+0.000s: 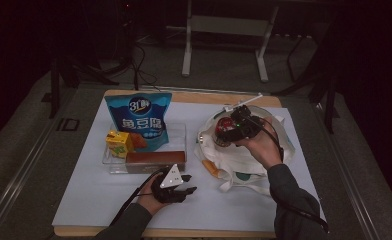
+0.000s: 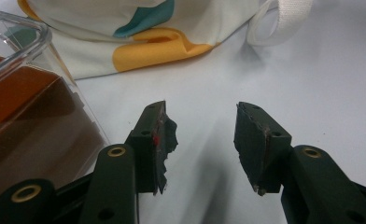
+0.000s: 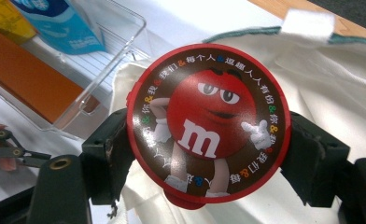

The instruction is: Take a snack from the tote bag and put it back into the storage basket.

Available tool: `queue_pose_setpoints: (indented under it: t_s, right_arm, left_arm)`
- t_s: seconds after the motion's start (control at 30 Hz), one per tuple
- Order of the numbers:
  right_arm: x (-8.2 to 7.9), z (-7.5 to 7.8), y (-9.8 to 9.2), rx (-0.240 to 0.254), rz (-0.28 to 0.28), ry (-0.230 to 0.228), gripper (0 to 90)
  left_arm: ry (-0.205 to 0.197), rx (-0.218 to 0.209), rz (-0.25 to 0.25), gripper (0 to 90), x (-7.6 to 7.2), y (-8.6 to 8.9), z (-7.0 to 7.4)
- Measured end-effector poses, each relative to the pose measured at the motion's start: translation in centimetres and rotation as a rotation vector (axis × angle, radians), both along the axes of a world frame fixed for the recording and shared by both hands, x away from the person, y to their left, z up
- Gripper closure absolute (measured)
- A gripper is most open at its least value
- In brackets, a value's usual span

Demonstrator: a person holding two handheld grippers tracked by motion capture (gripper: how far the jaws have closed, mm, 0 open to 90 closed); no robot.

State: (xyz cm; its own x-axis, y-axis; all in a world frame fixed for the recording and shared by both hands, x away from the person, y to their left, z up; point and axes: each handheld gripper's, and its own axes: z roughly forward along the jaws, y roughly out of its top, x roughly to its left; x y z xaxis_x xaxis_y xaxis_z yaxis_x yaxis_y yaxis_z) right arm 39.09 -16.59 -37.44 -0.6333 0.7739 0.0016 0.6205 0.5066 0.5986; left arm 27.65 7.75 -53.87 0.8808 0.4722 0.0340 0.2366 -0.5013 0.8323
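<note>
A round red M&M's tub (image 3: pixel 209 93) with a cartoon candy figure on its lid sits between the jaws of my right gripper (image 3: pixel 209 140), which is shut on its sides. In the high view this right gripper (image 1: pixel 228 131) holds the tub (image 1: pixel 225 125) just above the mouth of a white tote bag (image 1: pixel 244 160) at the table's right. The bag's cloth (image 3: pixel 340 84) lies under the tub. My left gripper (image 1: pixel 189 183) rests low near the front, right of the clear tray. Its jaws (image 2: pixel 202 126) stand open with bare white table cover between them.
A clear plastic tray (image 1: pixel 114 162) at the left holds a blue snack bag (image 1: pixel 139 117), a yellow drink carton (image 1: pixel 119 142) and a brown box (image 1: pixel 156 159). The tray's corner (image 2: pixel 41 42) is close to my left gripper. A white sheet (image 1: pixel 109 200) covers the table.
</note>
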Motion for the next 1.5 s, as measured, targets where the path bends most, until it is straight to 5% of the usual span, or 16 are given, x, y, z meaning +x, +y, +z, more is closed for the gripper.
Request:
queue_pose_setpoints:
  t_s: [1.5]
  right_arm:
    - [-0.4,1.2,6.3,0.020,0.092,-0.011,25.7]
  left_arm:
    - [-0.001,0.000,-0.001,54.2,0.0,0.0,0.0]
